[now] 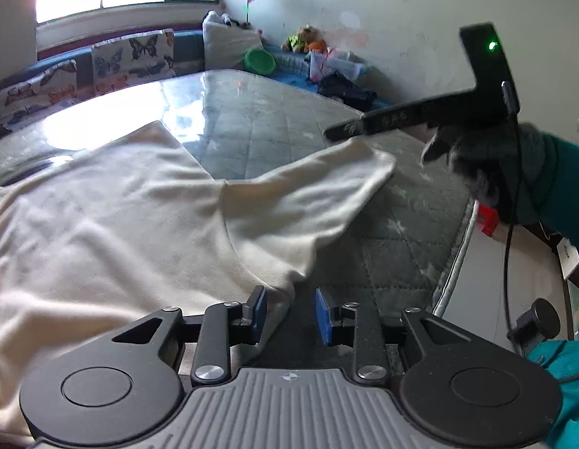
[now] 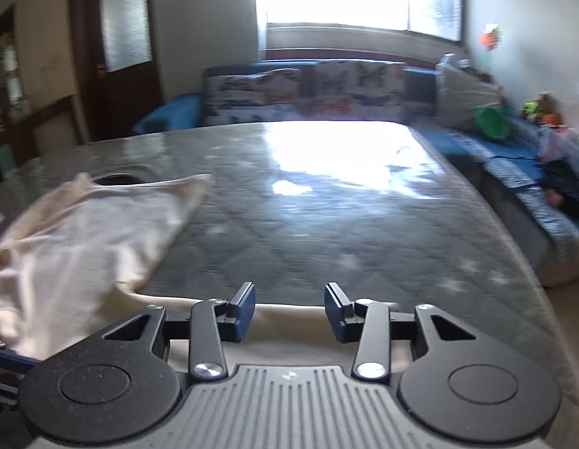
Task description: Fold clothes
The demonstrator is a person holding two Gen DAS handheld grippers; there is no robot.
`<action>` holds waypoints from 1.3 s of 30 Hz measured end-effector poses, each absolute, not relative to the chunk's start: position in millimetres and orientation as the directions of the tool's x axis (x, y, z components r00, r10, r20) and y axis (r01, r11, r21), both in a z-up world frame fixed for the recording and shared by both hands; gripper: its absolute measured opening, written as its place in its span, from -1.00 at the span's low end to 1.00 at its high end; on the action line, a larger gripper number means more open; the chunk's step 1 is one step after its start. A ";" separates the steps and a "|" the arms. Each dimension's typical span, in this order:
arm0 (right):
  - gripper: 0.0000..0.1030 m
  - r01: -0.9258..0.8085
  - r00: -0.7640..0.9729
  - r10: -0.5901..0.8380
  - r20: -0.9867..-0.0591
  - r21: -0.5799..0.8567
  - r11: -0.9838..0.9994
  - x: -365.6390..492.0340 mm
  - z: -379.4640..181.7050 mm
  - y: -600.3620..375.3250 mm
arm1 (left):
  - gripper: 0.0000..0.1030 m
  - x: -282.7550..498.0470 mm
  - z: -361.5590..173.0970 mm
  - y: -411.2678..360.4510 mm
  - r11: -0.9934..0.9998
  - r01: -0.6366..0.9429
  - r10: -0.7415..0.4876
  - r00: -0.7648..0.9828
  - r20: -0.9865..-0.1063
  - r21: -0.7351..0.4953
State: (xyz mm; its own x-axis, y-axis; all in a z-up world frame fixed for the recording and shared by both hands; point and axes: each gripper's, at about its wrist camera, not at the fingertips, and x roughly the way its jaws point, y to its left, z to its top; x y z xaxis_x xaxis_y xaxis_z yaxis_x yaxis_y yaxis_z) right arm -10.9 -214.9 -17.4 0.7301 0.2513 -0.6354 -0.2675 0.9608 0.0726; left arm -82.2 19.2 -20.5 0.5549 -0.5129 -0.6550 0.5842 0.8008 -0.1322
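A cream shirt lies spread on the grey quilted mattress, with one sleeve stretched out to the right. My left gripper is open, its blue pads either side of the shirt's edge near the sleeve's base. The right gripper's body shows in the left wrist view, held in a gloved hand above the sleeve's end. In the right wrist view the right gripper is open and empty over a strip of cream cloth, with the shirt to its left.
The mattress edge runs down the right side, with floor beyond. Butterfly-print cushions and a blue sofa stand at the far end under a window. A green bowl, toys and dark clothes lie along the right wall. A door stands at far left.
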 end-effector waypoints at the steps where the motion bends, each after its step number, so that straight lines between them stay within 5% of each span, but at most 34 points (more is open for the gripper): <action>1: -0.05 -0.284 0.722 0.266 -0.639 0.077 0.956 -10.4 -18.2 -208.9 | -0.36 -80.0 -14.5 25.2 0.817 0.565 -0.497 0.583 -0.643 -0.119; 11: 0.25 -0.389 0.636 0.372 -0.676 0.136 0.911 -11.7 -31.1 -172.0 | 0.00 2.9 17.5 128.1 0.998 0.037 -0.006 0.815 -0.580 0.042; 20: 0.39 -0.424 0.597 0.396 -0.698 0.145 0.894 -10.2 -39.9 -158.3 | -0.04 67.5 -11.6 177.4 0.994 -0.103 0.095 0.742 -0.664 0.027; 33: 0.58 -0.428 0.588 0.396 -0.705 0.143 0.892 -8.1 -42.1 -156.1 | -0.90 83.8 -19.7 200.1 0.991 -0.130 0.077 0.738 -0.671 -0.030; 39: 0.68 -0.434 0.587 0.390 -0.709 0.132 0.891 -8.7 -43.1 -152.4 | -0.93 57.4 2.2 234.5 0.971 -0.228 0.137 0.781 -0.610 -0.074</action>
